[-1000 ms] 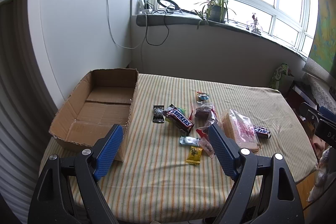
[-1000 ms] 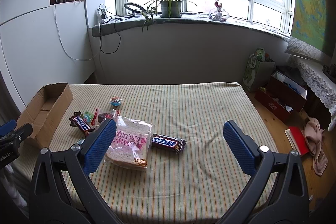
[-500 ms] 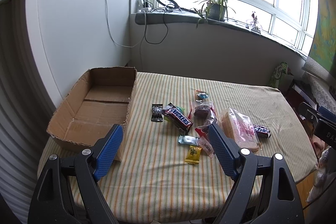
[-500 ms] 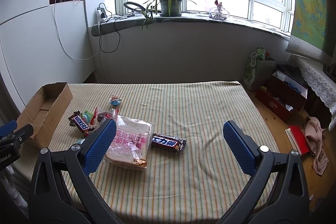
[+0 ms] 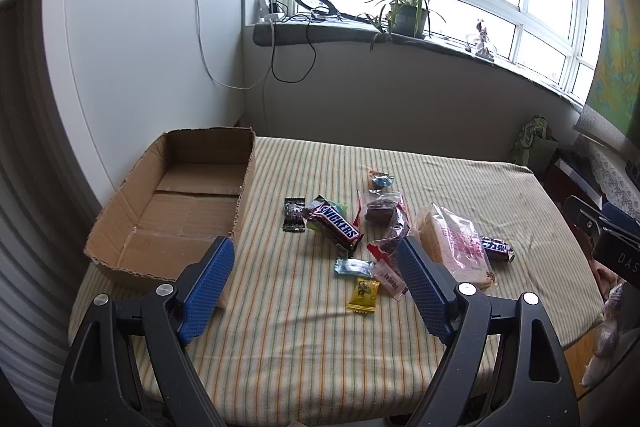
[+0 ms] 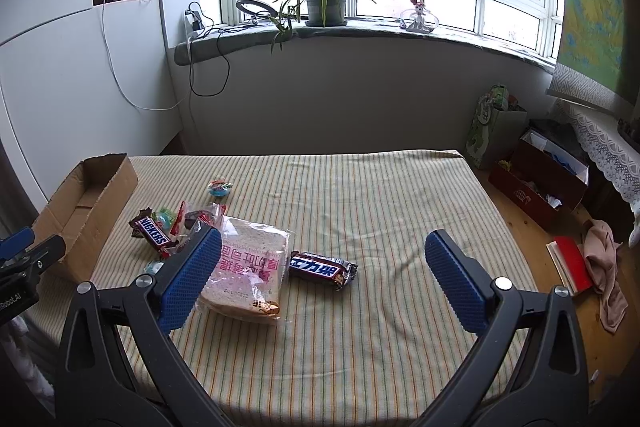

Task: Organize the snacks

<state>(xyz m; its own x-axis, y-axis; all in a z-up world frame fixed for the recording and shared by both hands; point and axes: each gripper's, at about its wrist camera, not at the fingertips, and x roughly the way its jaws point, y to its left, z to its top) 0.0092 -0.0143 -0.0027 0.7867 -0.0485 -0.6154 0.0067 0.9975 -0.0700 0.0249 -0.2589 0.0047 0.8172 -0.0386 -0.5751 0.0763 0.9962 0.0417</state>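
Observation:
An empty cardboard box (image 5: pixel 172 203) (image 6: pixel 86 203) sits at the left edge of the striped table (image 5: pixel 320 327) (image 6: pixel 360 195). To its right lies a cluster of snacks: a Snickers bar (image 5: pixel 335 228) (image 6: pixel 154 235), a bagged slice of bread (image 5: pixel 454 247) (image 6: pixel 250 269), a second Snickers bar (image 6: pixel 322 269) (image 5: pixel 496 249), a yellow candy (image 5: pixel 363 295) and other small wrapped sweets. My left gripper (image 5: pixel 316 287) hovers open above the table's near side, in front of the snacks. My right gripper (image 6: pixel 320 275) is open too, held above the bread and the second bar.
A windowsill with a potted plant (image 6: pixel 324 3), a ring light and cables runs along the far wall. White panels stand left of the box. Right of the table on the wooden floor are a red box (image 6: pixel 536 183), a green bag and cloth.
Both views shift only slightly; the left camera has drifted a little so the box and snacks sit marginally higher in frame. Both grippers stay open and nothing on the table moved.

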